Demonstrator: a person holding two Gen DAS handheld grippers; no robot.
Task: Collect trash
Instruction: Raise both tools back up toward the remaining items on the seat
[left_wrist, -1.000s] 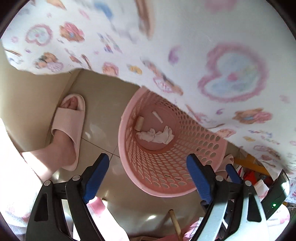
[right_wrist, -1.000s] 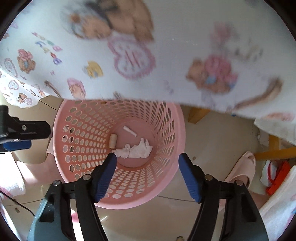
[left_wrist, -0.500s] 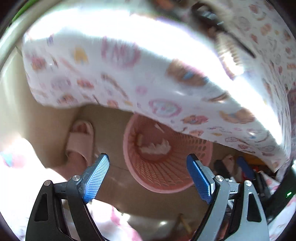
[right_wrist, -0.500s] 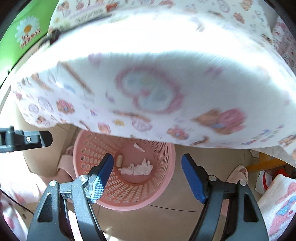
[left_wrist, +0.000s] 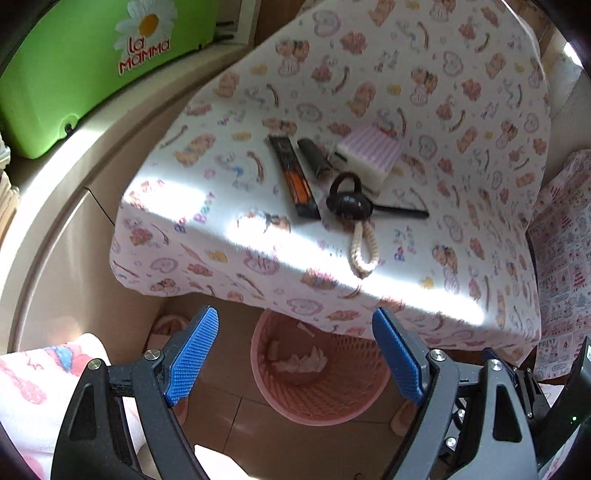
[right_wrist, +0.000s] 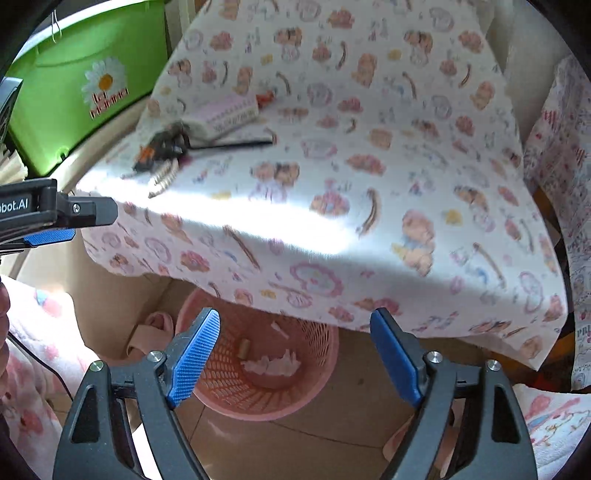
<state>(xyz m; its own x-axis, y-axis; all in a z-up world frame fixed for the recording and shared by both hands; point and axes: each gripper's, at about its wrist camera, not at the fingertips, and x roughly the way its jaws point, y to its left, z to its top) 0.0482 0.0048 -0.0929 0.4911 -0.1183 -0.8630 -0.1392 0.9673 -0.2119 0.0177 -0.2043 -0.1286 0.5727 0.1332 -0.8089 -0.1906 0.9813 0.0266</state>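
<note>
Bright sun-glare band, motion blur, fisheye-warped edges.

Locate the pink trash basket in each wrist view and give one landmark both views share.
Left wrist: the pink basket sits bottom centre, on the floor between the open left gripper fingers, partly under the tablecloth edge.
Right wrist: the basket sits bottom, left of centre, behind the right gripper.
Shared landmark: the green box with a daisy, upper left.

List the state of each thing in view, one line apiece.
left tool: open, holding nothing.
right tool: open, holding nothing.
pink basket: upright on the floor, partly under the table edge.
crumpled tissue: lying inside the basket.
black-and-orange wrapper: flat on the tablecloth.
</note>
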